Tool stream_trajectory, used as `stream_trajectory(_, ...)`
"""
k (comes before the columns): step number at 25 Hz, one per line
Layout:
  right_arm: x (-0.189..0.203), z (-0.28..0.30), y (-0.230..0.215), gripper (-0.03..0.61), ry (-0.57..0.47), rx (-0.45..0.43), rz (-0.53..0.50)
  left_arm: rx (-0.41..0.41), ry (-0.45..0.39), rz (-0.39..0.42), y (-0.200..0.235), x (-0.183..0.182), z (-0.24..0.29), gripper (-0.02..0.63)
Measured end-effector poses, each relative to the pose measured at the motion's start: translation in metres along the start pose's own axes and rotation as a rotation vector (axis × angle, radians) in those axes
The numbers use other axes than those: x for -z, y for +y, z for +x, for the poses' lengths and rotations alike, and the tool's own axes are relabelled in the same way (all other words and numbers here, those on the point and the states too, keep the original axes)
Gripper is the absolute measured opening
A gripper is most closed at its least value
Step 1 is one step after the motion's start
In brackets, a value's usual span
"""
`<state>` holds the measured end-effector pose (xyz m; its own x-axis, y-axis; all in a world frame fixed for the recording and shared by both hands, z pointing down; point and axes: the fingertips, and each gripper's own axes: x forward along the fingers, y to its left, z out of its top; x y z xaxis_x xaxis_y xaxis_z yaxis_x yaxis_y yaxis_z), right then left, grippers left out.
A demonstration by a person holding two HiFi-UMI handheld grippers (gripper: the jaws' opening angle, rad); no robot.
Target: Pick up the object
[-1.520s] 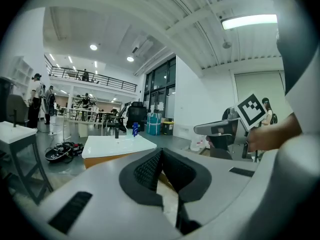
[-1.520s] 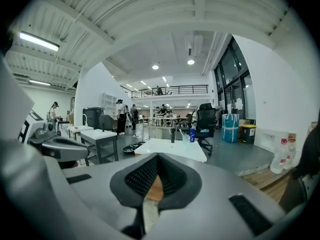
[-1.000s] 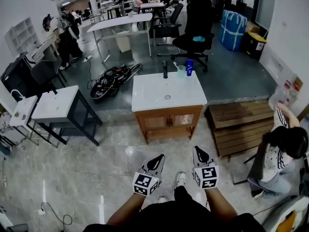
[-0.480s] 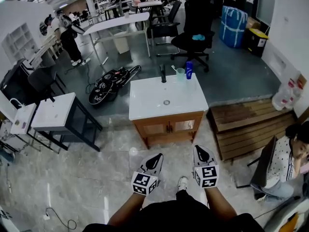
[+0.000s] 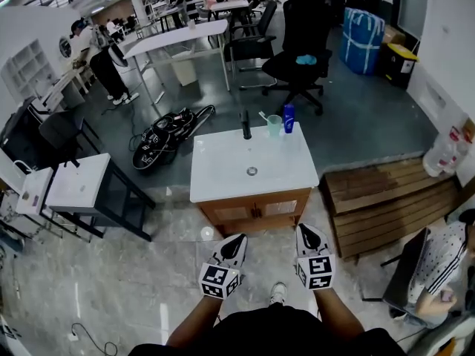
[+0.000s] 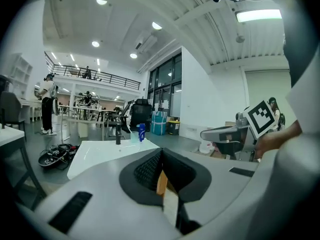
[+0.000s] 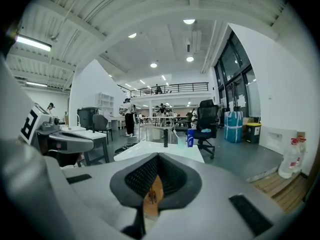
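Observation:
A white-topped wooden cabinet [image 5: 223,170] with a sink drain [image 5: 252,171] stands ahead of me. At its far edge are a black tap [image 5: 246,124], a clear cup [image 5: 274,125] with a toothbrush in it, and a blue bottle [image 5: 289,118]. The blue bottle [image 6: 142,132] [image 7: 190,138] also shows far off in both gripper views. My left gripper [image 5: 237,239] [image 6: 160,155] and right gripper [image 5: 305,230] [image 7: 157,157] are side by side, short of the cabinet's near edge. Both are shut with nothing in them.
A small white table [image 5: 78,182] stands to the left, with a heap of cables [image 5: 165,129] behind it. A wooden pallet bench [image 5: 378,193] and a seated person [image 5: 444,252] are to the right. A black office chair [image 5: 300,47] is beyond the cabinet.
The cabinet has drawn nearer and lower in the head view as I walk toward it. Both grippers keep their place before me, still shut.

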<state>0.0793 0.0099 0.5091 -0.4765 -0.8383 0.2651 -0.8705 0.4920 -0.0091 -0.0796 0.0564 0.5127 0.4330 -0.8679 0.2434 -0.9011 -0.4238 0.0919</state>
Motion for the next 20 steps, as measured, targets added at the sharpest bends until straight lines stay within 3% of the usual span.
stream_trajectory(7, -0.003, 0.039, -0.035, 0.018, 0.002, -0.022, -0.001, -0.023, 0.012, 0.002, 0.01, -0.008, 0.048, 0.018)
stream_trajectory(20, -0.014, 0.083, -0.062, 0.018, 0.002, -0.04, -0.02, -0.047, 0.006, 0.0, 0.031, -0.021, 0.091, 0.018)
